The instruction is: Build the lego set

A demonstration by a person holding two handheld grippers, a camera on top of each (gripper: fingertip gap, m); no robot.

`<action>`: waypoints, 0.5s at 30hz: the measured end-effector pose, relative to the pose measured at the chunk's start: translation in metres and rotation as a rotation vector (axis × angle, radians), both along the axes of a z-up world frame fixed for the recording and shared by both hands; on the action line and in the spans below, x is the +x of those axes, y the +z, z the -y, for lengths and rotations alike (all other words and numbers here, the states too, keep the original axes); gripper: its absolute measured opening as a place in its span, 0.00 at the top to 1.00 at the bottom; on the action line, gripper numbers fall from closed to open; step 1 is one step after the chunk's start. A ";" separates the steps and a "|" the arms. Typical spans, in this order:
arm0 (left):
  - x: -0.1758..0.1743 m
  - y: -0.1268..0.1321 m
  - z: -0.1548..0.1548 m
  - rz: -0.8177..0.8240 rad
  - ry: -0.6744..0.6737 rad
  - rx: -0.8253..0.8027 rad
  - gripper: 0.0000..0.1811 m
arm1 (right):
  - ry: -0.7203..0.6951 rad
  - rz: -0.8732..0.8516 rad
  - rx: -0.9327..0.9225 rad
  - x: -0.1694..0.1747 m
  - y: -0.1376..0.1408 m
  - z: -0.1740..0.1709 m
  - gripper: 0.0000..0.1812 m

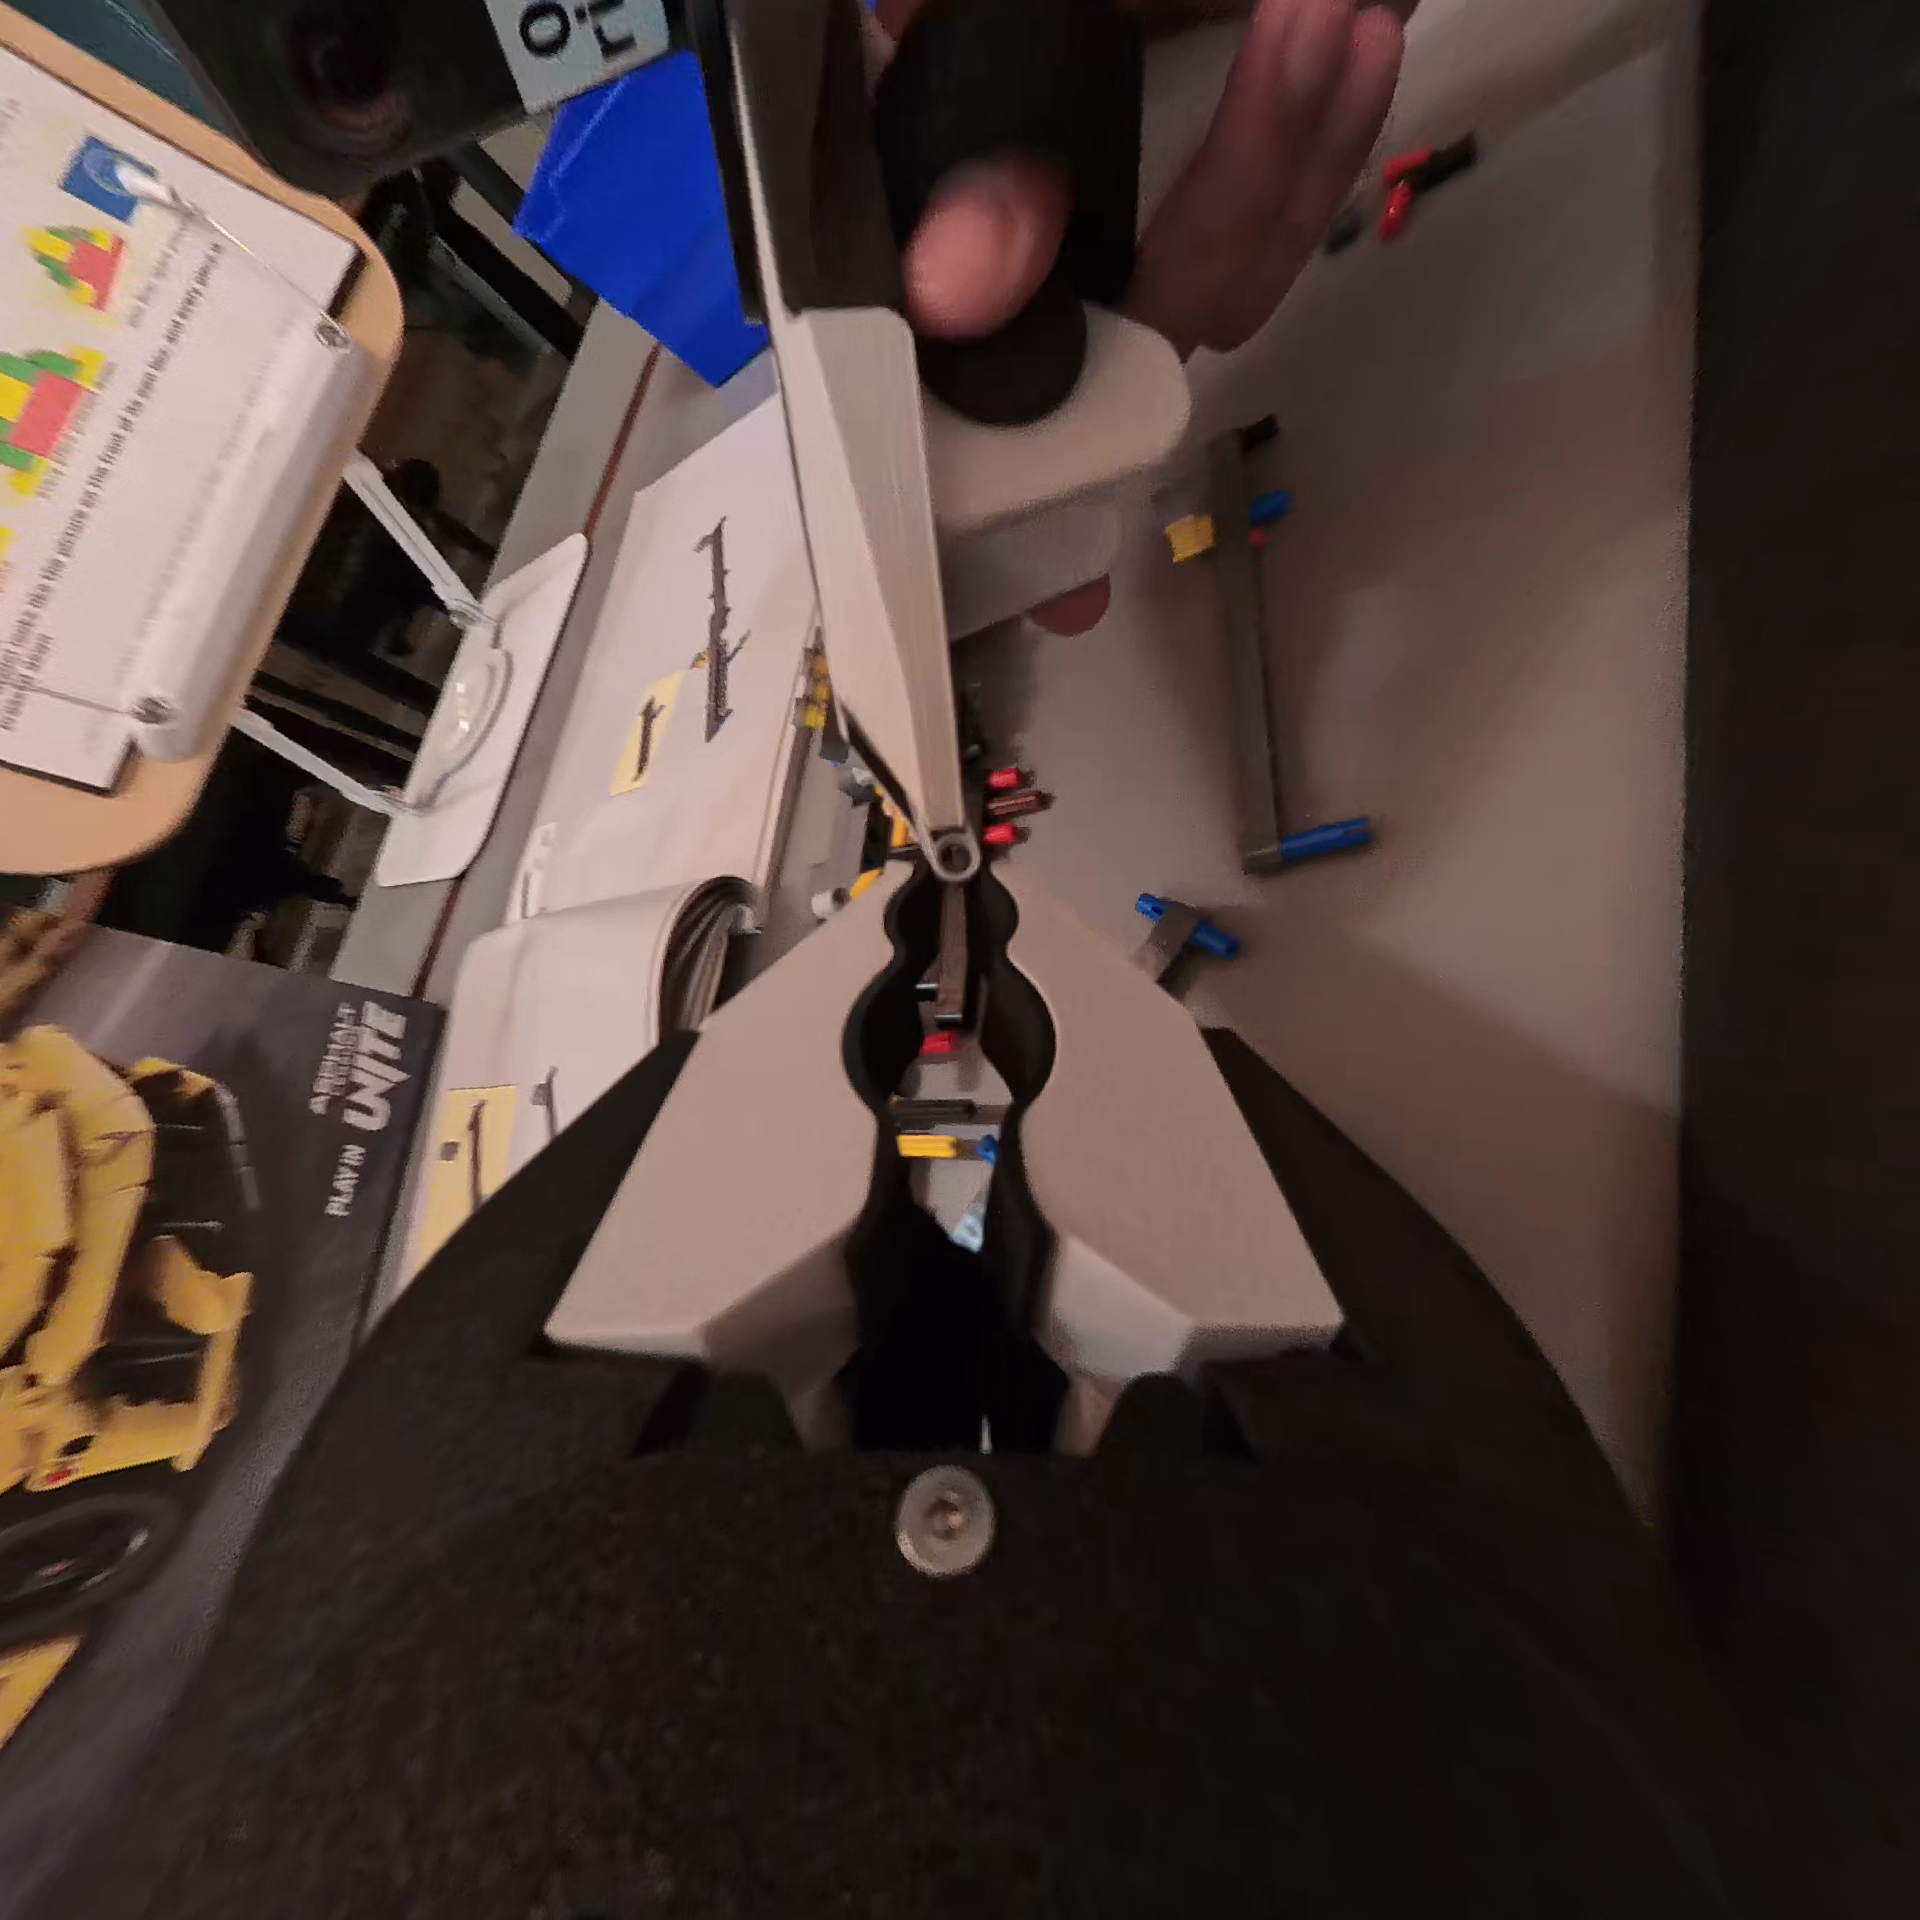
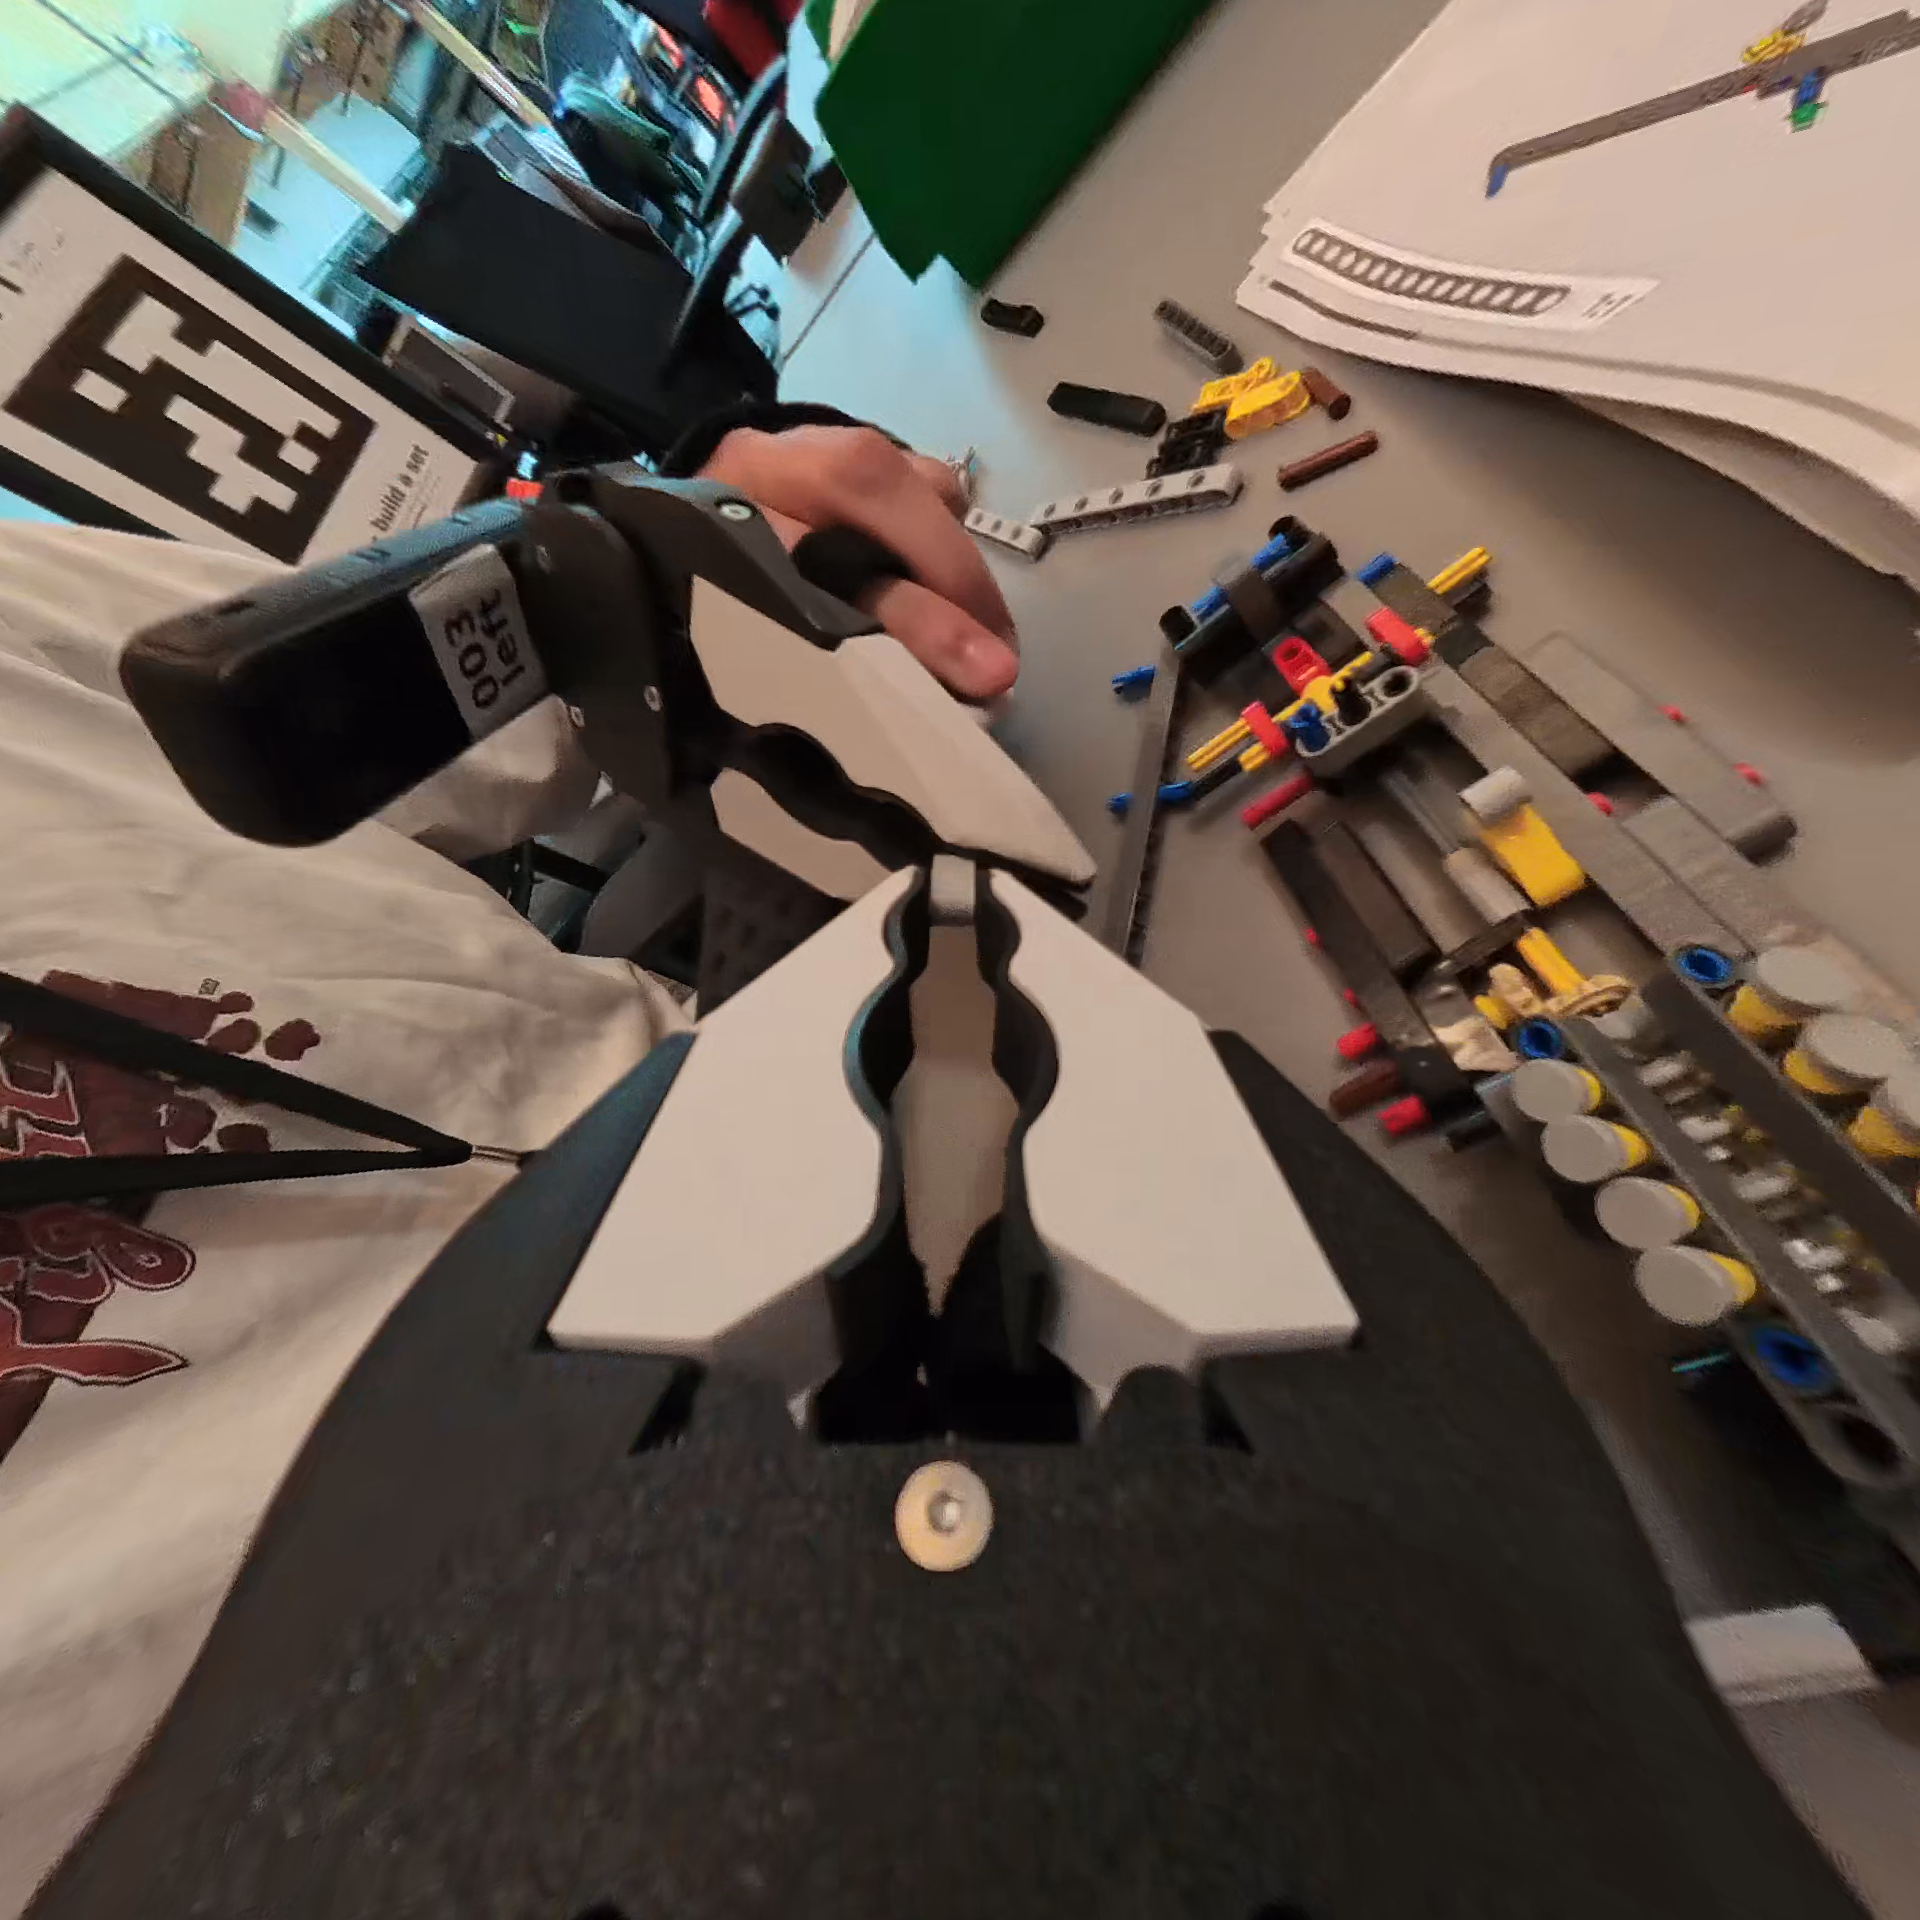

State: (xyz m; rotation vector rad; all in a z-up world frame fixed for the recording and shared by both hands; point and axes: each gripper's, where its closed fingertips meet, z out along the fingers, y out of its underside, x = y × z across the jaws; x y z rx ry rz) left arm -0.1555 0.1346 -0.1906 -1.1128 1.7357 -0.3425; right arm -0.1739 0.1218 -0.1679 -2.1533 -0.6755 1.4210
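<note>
Far left in the left wrist view, the box (image 1: 156, 1247) with its yellow car and the open instruction booklet (image 1: 665, 665) lie at the table's edge, probably kept there for reference while building. At centre, the left gripper (image 1: 954, 888) has its fingers drawn close, with only a thin gap between them. A light grey piece (image 1: 954, 857) with a round hole sits right at their tips. Whether this claw actually squeezes the piece I cannot tell. To the right, a dark grey beam (image 1: 1257, 675) with blue pins rests on the table (image 1: 1507, 644), apart from the action, likely waiting its turn. In the right wrist view, a hand (image 2: 883, 540) steers the left gripper in from the left. The right gripper (image 2: 951, 904) pinches the light grey piece at its fingertips, lifted off the table. The two claws meet tip to tip, so this looks like a handover or a regrip. Farther right lies the long half-built assembly (image 2: 1558, 883), studded with red, yellow and blue pins, which the left camera barely glimpses through its finger gap. Only the left view shows the piece's hole end-on, and only the right view shows the piece lodged between fingertips.
</note>
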 end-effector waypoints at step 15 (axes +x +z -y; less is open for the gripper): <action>0.003 0.019 -0.014 0.088 0.123 0.075 0.97 | -0.172 -0.038 0.091 0.005 0.011 -0.019 0.97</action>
